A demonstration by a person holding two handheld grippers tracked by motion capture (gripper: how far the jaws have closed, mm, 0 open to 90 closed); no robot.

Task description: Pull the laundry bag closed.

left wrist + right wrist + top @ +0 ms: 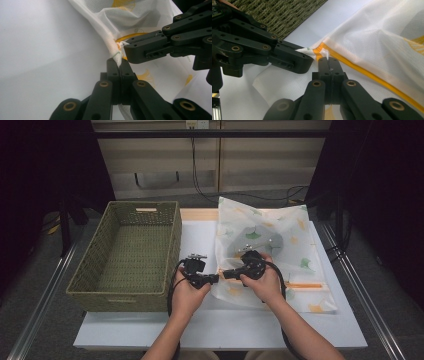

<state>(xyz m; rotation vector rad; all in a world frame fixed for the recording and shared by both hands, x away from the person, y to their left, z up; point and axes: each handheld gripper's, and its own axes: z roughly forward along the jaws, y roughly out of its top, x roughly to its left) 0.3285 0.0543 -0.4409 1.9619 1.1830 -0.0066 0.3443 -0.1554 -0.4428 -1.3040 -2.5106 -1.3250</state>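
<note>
A white mesh bag [280,237] printed with green and yellow leaves lies on the white table, with an orange zipper [300,285] along its near edge. My left gripper [215,279] is shut on the bag's near left corner [117,53]. Its closed jaws pinch the fabric in the left gripper view [120,62]. My right gripper [225,274] meets it tip to tip and is shut on a small white tab [325,53] at the zipper's end, just above its closed jaws [328,60]. A grey shape [267,242] shows through the mesh.
An empty green woven basket [100,270] stands on the left of the table [200,325], close beside my left hand. Cables hang along the wall behind. Metal rails run down both sides of the table.
</note>
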